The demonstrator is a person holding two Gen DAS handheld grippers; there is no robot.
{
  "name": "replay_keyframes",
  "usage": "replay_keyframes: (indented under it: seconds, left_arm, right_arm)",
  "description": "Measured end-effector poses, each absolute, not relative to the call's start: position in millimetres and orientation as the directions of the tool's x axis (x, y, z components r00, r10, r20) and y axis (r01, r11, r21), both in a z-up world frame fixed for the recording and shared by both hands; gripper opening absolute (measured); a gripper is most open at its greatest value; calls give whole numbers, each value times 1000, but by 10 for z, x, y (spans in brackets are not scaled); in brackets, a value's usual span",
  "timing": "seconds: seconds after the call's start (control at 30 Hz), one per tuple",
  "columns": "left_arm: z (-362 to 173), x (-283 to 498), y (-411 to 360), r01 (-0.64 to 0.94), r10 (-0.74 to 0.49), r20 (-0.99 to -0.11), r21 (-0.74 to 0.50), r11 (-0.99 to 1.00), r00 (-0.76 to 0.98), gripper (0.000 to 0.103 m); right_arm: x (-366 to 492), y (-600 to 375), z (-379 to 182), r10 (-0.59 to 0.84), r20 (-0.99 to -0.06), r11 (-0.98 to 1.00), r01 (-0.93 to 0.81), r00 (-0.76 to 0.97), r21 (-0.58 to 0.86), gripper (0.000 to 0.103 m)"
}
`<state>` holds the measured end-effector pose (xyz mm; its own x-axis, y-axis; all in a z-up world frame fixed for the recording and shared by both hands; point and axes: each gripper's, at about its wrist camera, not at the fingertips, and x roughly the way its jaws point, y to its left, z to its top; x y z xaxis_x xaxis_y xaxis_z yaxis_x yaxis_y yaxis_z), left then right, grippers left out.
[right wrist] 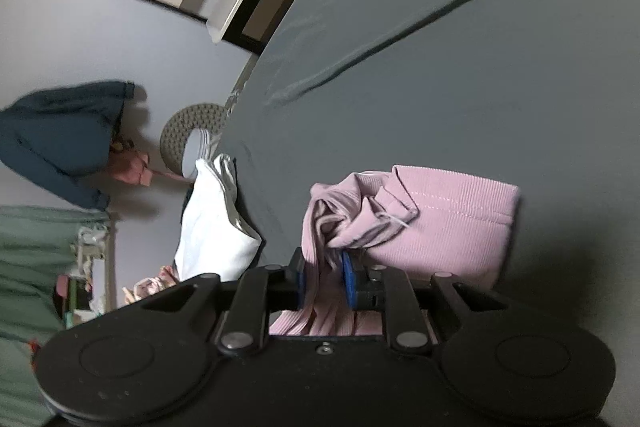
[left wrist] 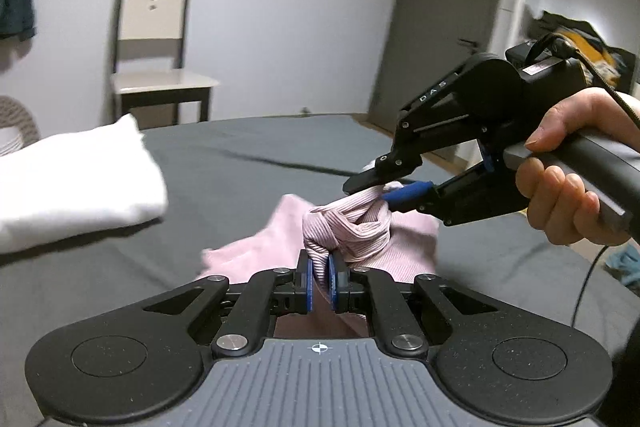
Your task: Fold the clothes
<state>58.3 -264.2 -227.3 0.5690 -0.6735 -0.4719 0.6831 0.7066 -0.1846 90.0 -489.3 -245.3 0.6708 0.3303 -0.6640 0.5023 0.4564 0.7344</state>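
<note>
Pink garment (left wrist: 352,227), folded white cloth (left wrist: 76,183) beside

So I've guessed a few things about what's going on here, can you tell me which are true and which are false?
1. Both claws are pinching the same pink ribbed garment. True: the left claw and the right claw each grip a bunch of it.
2. The white folded cloth is held by a claw. False: it lies on its own on the grey bed sheet.
3. A hand holds the right claw's handle. True.
4. The chair stands on the bed. False: it stands by the wall beyond the bed.
5. The pink garment is neatly folded. False: it is bunched and twisted between the claws.
</note>
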Motion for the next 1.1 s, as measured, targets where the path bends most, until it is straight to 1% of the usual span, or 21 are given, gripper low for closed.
replay_keyframes:
  seconds: [0.2, 0.3, 0.33, 0.37, 0.4, 0.43, 0.5, 0.57, 0.67, 0.73, 0.8, 0.87, 0.9, 1.0, 1.03, 1.1]
  left_arm:
    - [-2408, 919, -2438, 591, -629, -489, -255, 766, 604, 8]
    - [-2512, 1102, -2400, 544, -616, -506, -303, 782, 604, 8]
    - [-2534, 1126, -2393, 535, -615, -513, -314, 784, 599, 8]
    - [-2556, 1151, -2386, 526, -614, -519, -325, 785, 595, 8]
    - [-2577, 1174, -2380, 518, -613, -525, -336, 787, 591, 8]
    - [-2581, 1185, -2385, 510, -614, -530, -348, 787, 585, 8]
    - [-2589, 1207, -2394, 494, -615, -541, -370, 787, 574, 8]
    - [-2599, 1213, -2375, 472, -618, -541, -400, 785, 570, 8]
    - [-2613, 1259, -2327, 443, -633, -529, -453, 774, 565, 8]
    - [-2598, 1274, -2299, 430, -638, -518, -473, 769, 569, 8]
    - [-2559, 1277, -2280, 425, -636, -508, -478, 769, 581, 8]
    - [-2493, 1254, -2285, 425, -599, -509, -425, 799, 618, 9]
    - [-2459, 1240, -2285, 424, -579, -508, -397, 814, 637, 9]
    - [-2324, 1148, -2232, 412, -523, -491, -322, 852, 697, 9]
    - [-2284, 1146, -2213, 423, -528, -483, -317, 849, 699, 9]
    - [-2207, 1134, -2225, 471, -582, -476, -342, 813, 660, 9]
  right_arm:
    - [1209, -4696, -2619, 336, -688, 478, 513, 643, 713, 19]
    - [1312, -4625, -2678, 340, -686, 486, 504, 644, 714, 21]
    - [1333, -4611, -2688, 341, -680, 489, 495, 650, 718, 27]
    - [1351, -4607, -2695, 345, -672, 491, 485, 655, 724, 36]
    - [1353, -4603, -2676, 342, -668, 501, 474, 661, 725, 39]
    - [1352, -4598, -2652, 339, -665, 513, 462, 666, 724, 41]
    - [1308, -4610, -2566, 326, -650, 540, 429, 686, 724, 42]
    - [1204, -4652, -2426, 307, -624, 572, 384, 719, 724, 44]
    - [945, -4724, -2239, 292, -573, 630, 296, 766, 718, 45]
    - [809, -4715, -2176, 261, -590, 723, 250, 764, 644, 45]
    - [690, -4650, -2157, 184, -618, 834, 212, 764, 509, 45]
    - [628, -4569, -2196, 132, -638, 901, 176, 758, 396, 44]
    - [604, -4533, -2222, 132, -640, 917, 152, 757, 369, 44]
    - [628, -4386, -2254, 217, -629, 923, 52, 747, 381, 44]
    - [651, -4319, -2257, 225, -635, 931, 30, 739, 364, 45]
    - [698, -4174, -2267, 225, -649, 949, -14, 726, 314, 45]
